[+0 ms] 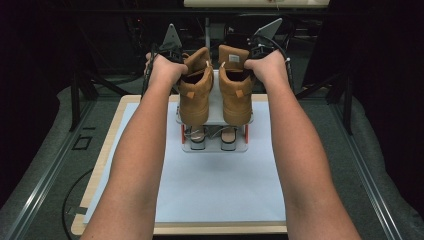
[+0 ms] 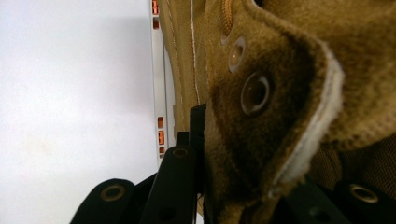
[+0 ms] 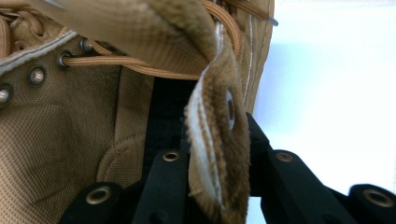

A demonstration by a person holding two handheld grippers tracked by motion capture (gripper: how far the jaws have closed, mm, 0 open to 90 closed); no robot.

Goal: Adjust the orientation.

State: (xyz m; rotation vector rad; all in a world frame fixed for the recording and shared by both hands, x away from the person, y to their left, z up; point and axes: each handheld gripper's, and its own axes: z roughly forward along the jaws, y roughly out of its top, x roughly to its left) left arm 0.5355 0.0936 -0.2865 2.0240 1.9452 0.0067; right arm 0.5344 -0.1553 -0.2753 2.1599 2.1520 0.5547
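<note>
Boots stand on the rack's [image 1: 215,119] top shelf. Each gripper pinches a collar flap between its fingers: left gripper [image 2: 201,186] on the left boot [image 1: 196,92], right gripper [image 3: 219,186] on the right boot [image 1: 235,87], likely steadying the pair there.
</note>
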